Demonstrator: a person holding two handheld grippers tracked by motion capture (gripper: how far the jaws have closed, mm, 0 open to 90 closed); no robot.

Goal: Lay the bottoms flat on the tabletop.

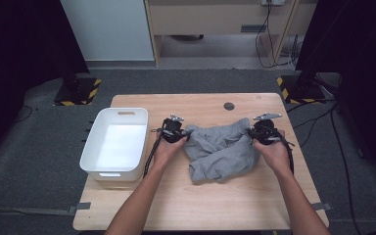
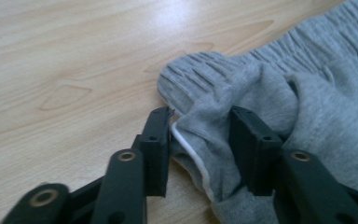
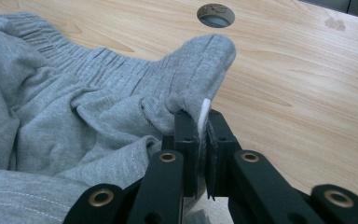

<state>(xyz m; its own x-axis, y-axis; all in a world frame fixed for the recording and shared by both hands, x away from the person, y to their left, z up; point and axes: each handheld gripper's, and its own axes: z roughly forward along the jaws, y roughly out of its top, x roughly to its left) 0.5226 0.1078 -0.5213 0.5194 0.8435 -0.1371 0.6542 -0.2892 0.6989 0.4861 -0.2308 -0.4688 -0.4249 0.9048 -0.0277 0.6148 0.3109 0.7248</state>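
Crumpled grey knit garment [image 1: 220,152] lies between grippers. Right gripper [image 3: 203,122] clamps its ribbed edge. Left gripper [image 2: 200,128] jaws part-open, straddling fabric fold, pads not pressing.

I'm seeing bare forearms, no sleeves showing, left gripper [image 1: 188,133] and right gripper [image 1: 250,133] both wearing black jaws, brass-ringed screws, grey three-cornered plates, trailing black cables

Grey carpet floor [image 1: 34,161], wooden table [image 1: 200,205], pale wall panel [image 1: 105,29].
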